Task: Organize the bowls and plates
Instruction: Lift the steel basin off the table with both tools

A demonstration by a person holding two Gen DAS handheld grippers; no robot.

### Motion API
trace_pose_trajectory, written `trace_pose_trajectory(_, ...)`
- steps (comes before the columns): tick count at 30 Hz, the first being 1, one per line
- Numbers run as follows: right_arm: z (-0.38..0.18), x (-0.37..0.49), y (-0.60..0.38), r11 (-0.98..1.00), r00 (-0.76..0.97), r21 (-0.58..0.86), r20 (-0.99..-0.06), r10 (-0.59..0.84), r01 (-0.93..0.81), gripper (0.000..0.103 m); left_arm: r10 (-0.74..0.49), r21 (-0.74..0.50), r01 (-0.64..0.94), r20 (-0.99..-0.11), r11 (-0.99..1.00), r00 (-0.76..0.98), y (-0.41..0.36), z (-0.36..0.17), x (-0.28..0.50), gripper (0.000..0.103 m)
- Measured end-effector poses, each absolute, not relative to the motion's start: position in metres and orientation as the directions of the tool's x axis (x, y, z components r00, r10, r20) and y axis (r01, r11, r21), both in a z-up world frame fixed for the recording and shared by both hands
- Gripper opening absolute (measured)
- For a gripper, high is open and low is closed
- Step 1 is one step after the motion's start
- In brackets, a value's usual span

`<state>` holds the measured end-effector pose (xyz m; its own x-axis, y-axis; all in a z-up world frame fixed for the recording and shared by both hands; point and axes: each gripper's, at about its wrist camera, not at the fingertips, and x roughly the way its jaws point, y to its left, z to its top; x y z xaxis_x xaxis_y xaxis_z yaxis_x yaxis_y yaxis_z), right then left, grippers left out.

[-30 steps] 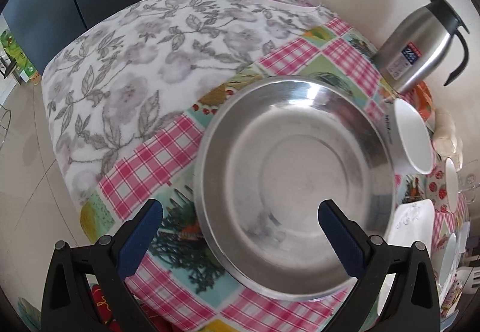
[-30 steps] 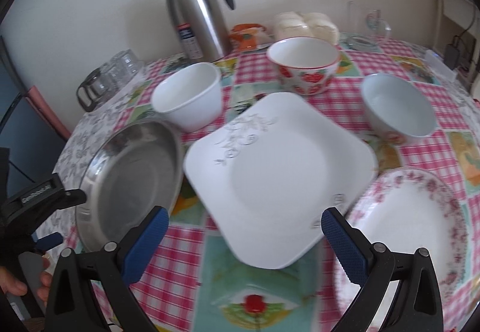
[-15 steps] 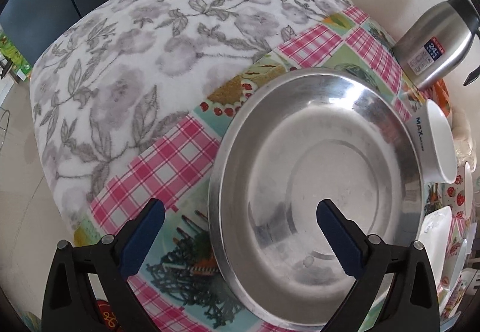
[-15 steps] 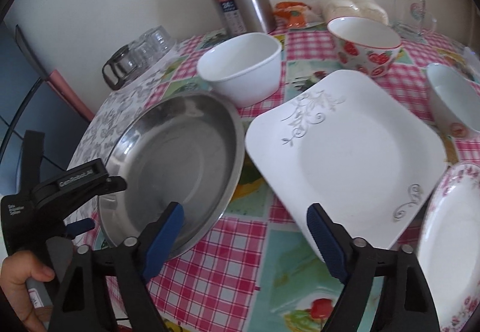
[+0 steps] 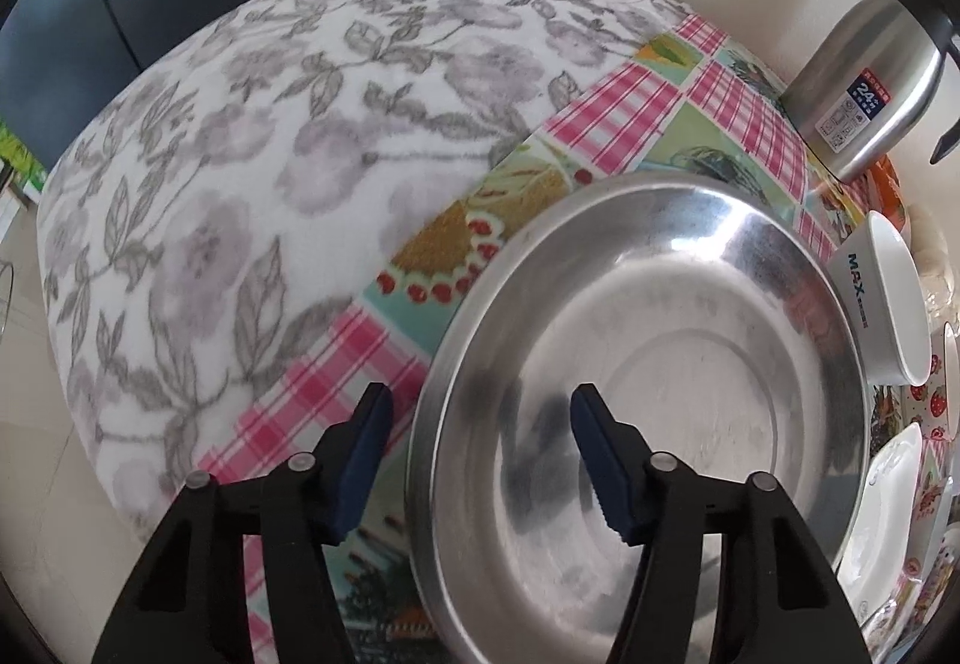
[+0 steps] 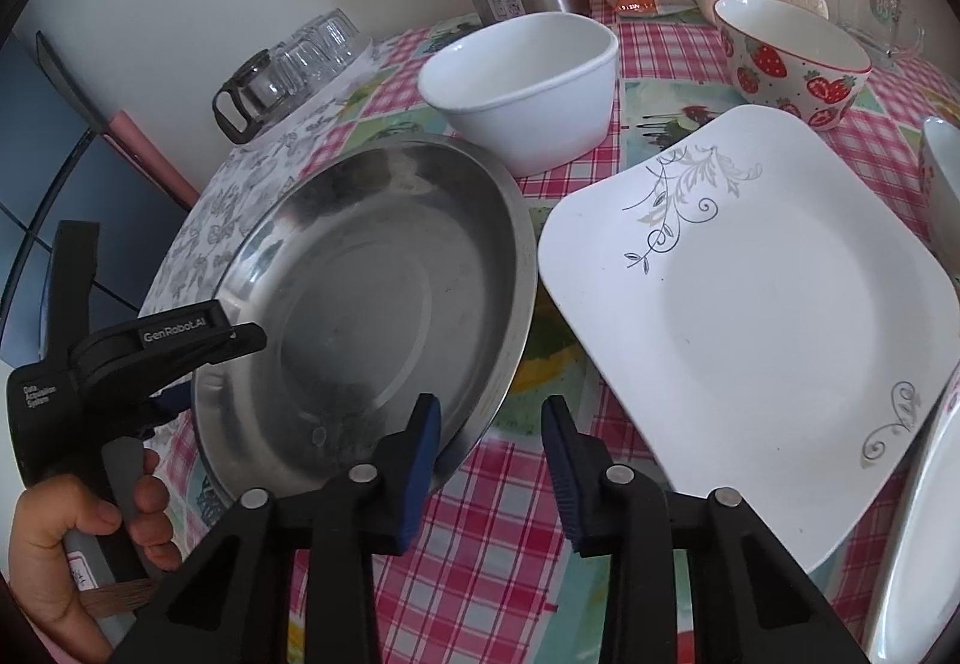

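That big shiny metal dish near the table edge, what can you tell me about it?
The steel dish is round, wide and shallow, with a flat base, a faint ring pressed into it and a rolled rim. Its dull, smudged inside holds nothing. It sits upright on the checked tablecloth, beside the square white plate and close in front of the white bowl. The left gripper and the right gripper are closing, each with its fingers astride the near rim.

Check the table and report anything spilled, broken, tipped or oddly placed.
Nothing spilled or broken shows. One oddity: the steel pan sits tilted, its right rim raised off the checked cloth beside the square white plate. The white bowl and strawberry bowl stand upright.
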<state>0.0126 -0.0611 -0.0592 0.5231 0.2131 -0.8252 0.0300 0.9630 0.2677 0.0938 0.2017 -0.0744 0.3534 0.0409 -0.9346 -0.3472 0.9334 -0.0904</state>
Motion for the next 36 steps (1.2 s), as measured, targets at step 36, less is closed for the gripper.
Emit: trace_pose_trajectory(36,-0.037,0.029,-0.040,0.971,0.581,0.228,-0.782,0.224,-0.067,0.019,-0.036,-0.221,-0.343,-0.881,0.913,0.471,0.228,-0.071,0.104,0.036)
